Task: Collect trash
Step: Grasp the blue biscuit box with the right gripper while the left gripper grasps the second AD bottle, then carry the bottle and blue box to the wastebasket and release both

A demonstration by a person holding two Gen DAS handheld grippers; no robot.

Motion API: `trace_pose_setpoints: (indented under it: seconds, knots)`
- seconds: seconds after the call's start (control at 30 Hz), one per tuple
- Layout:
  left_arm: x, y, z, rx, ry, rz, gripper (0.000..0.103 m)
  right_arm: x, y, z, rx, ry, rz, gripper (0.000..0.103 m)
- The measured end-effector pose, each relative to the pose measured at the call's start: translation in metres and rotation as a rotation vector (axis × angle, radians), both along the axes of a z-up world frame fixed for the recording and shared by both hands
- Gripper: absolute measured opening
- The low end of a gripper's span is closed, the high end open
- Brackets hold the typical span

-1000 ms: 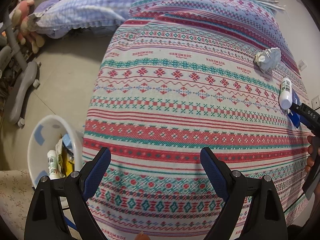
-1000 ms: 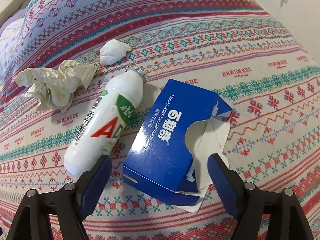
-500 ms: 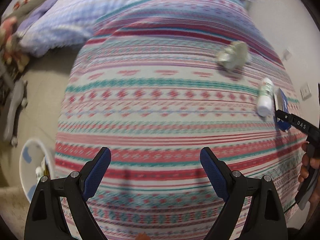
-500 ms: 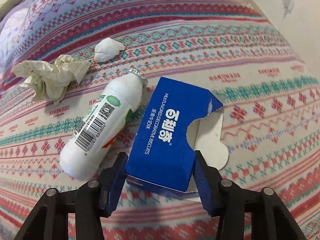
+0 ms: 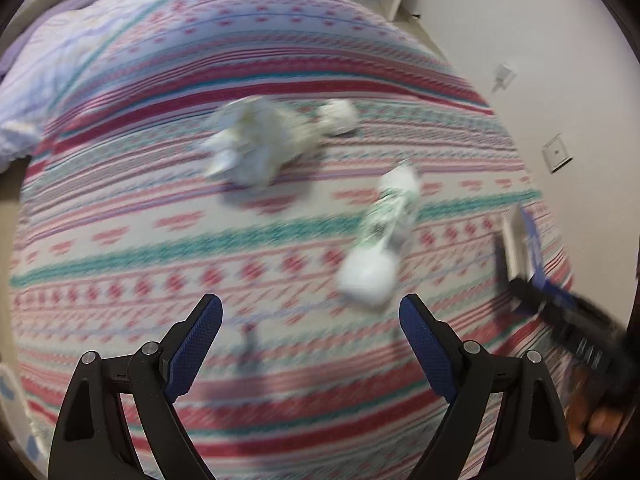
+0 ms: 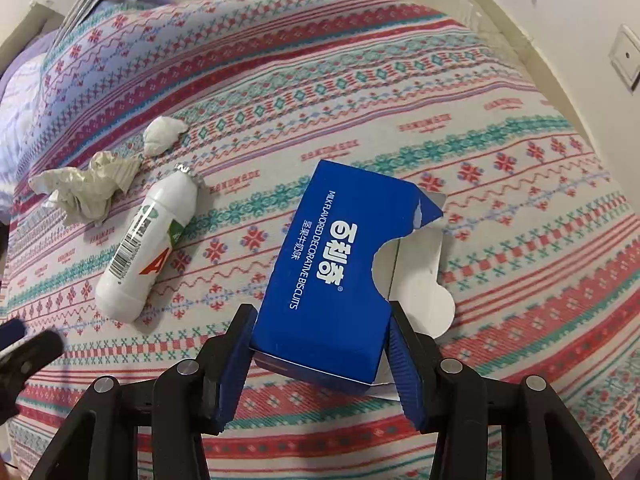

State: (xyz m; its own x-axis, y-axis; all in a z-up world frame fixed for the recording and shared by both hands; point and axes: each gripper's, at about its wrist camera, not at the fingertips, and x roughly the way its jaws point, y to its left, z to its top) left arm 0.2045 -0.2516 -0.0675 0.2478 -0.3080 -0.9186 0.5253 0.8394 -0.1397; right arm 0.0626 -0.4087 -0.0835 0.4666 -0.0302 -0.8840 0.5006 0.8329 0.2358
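Note:
My right gripper (image 6: 320, 320) is shut on the near end of a torn blue biscuit box (image 6: 340, 256), held just above the patterned bedspread (image 6: 400, 92). To its left lie a white drink bottle (image 6: 148, 248), a crumpled paper (image 6: 88, 192) and a small white tissue wad (image 6: 162, 136). In the blurred left wrist view my left gripper (image 5: 310, 312) hovers over the bed with its jaws wide, closing slightly, nothing between them. The bottle (image 5: 384, 240) lies just ahead of its right finger, with the paper (image 5: 256, 144) and the wad (image 5: 340, 116) farther off. The box (image 5: 520, 240) is at the right edge.
A pale purple quilt (image 5: 60, 60) covers the bed's far left. The wall with a socket (image 5: 556, 154) runs close along the right of the bed. A sliver of the white bin (image 5: 8, 392) shows at the lower left edge.
My right gripper closed on the blue box and lifted its near end. My left gripper swept right across the bed, from beside the bin to near the bottle.

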Motion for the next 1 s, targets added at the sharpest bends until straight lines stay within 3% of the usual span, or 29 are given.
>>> trace_pose_setpoints:
  seconds: [0.17, 0.23, 0.4, 0.5, 0.8, 1.0]
  knots:
    - [0.011, -0.037, -0.008, -0.037, 0.025, -0.027, 0.077, -0.003, -0.004, 0.002, 0.008, -0.002, 0.01, 0.055]
    - [0.017, -0.046, -0.016, -0.04, 0.051, -0.012, 0.068, -0.004, -0.007, 0.0, 0.013, 0.001, 0.008, 0.055]
    - [0.027, -0.046, -0.032, -0.081, 0.106, 0.031, 0.051, -0.008, -0.012, -0.002, 0.031, 0.003, 0.004, 0.055]
    - [0.025, -0.046, -0.032, -0.094, 0.098, 0.041, 0.043, -0.008, -0.013, -0.002, 0.034, 0.002, 0.008, 0.055]
    - [0.002, -0.012, -0.004, -0.1, 0.05, 0.062, 0.041, -0.012, -0.004, 0.009, 0.03, -0.016, 0.031, 0.055]
    - [-0.021, 0.033, 0.027, -0.099, -0.011, 0.06, 0.041, -0.013, 0.018, 0.024, 0.051, -0.047, 0.073, 0.055]
